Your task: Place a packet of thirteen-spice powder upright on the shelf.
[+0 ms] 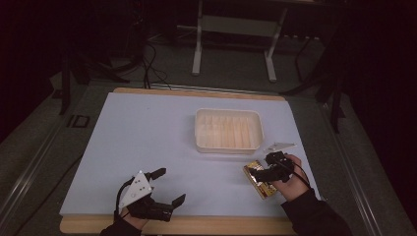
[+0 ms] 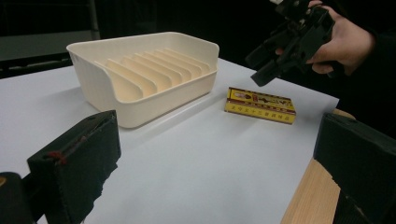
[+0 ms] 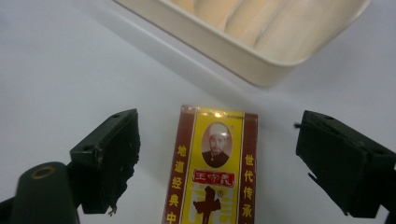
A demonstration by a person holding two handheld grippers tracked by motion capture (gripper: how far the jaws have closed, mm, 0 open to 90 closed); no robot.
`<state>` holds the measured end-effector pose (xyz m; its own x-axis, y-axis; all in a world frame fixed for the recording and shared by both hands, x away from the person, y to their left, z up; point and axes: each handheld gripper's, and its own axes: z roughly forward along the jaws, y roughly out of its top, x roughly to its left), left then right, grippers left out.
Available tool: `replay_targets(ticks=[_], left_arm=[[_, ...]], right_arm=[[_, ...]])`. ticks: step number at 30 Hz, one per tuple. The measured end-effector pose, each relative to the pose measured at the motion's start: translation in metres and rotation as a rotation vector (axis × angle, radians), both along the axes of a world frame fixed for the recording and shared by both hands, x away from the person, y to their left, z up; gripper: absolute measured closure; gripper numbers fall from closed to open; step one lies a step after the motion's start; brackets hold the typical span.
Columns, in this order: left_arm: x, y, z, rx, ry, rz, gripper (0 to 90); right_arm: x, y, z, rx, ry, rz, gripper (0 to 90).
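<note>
Right tool [image 3: 217, 163], jaws wide, straddles the yellow box [image 3: 212, 168] lying flat on the worktop [image 1: 147, 147], long axis along the tool's line of sight; left tool [image 1: 160, 189], also wide, sits well apart.

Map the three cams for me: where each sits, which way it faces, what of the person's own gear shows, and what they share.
High view: above the person's side, facing forward and down on the table; both forearms, left gripper, right gripper.
Left gripper view: low at the near edge, facing across to the tray; own open jaws, the other hand.
Right gripper view: pointing down over the box; own open jaws.
Shared: tray and box in all three.
</note>
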<state>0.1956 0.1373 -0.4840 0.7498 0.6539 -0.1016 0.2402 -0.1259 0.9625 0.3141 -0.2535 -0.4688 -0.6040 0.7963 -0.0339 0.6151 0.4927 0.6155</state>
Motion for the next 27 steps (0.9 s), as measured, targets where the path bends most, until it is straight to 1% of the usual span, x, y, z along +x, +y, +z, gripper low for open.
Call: replay_targets(ticks=[1, 3, 6, 8, 9, 11, 14, 16, 18, 19, 20, 22, 23, 24, 27], left_arm=[[0.0, 0.0, 0.0, 0.0, 0.001, 0.0, 1.6], [0.0, 0.0, 0.0, 0.0, 0.001, 0.0, 1.6], [0.0, 0.0, 0.0, 0.001, 0.001, 0.0, 1.5], [0.0, 0.0, 0.0, 0.001, 0.001, 0.0, 1.5], [0.0, 0.0, 0.0, 0.002, 0.001, 0.0, 1.5], [0.0, 0.0, 0.0, 0.001, 0.002, -0.001, 1.5], [0.0, 0.0, 0.0, 0.002, 0.002, -0.001, 1.5], [0.0, 0.0, 0.0, 0.002, 0.003, -0.001, 1.6], [0.0, 0.0, 0.0, 0.003, 0.003, -0.001, 1.6], [0.0, 0.0, 0.0, 0.004, 0.004, -0.001, 1.5], [0.0, 0.0, 0.0, 0.004, 0.006, 0.0, 1.6], [0.0, 0.0, -0.001, 0.004, 0.006, 0.0, 1.5], [0.0, 0.0, 0.0, 0.004, 0.005, 0.001, 1.5], [0.0, 0.0, 0.0, 0.005, 0.004, 0.0, 1.6], [0.0, 0.0, 0.0, 0.008, -0.002, 0.006, 1.5]], right_arm=[[0.001, 0.001, -0.003, -0.015, 0.02, -0.008, 13.3], [0.002, 0.001, -0.005, -0.018, 0.024, -0.014, 13.2], [0.005, 0.001, -0.009, -0.035, 0.058, -0.025, 12.8], [0.007, 0.003, -0.011, -0.061, 0.097, -0.03, 12.6], [0.008, 0.003, -0.013, -0.068, 0.103, -0.033, 12.6], [0.01, 0.004, -0.015, -0.098, 0.141, -0.037, 12.6], [0.015, 0.004, -0.021, -0.119, 0.192, -0.045, 12.6], [0.017, 0.005, -0.025, -0.129, 0.217, -0.044, 12.7], [0.019, 0.004, -0.028, -0.134, 0.23, -0.048, 12.8], [0.02, 0.005, -0.029, -0.137, 0.243, -0.054, 12.8], [0.021, 0.004, -0.03, -0.141, 0.239, -0.055, 12.9], [0.024, 0.004, -0.033, -0.147, 0.265, -0.062, 13.0], [0.024, 0.004, -0.033, -0.147, 0.265, -0.062, 13.9], [0.025, 0.005, -0.034, -0.153, 0.28, -0.058, 13.9], [0.025, 0.007, -0.037, -0.176, 0.3, -0.045, 14.5]])
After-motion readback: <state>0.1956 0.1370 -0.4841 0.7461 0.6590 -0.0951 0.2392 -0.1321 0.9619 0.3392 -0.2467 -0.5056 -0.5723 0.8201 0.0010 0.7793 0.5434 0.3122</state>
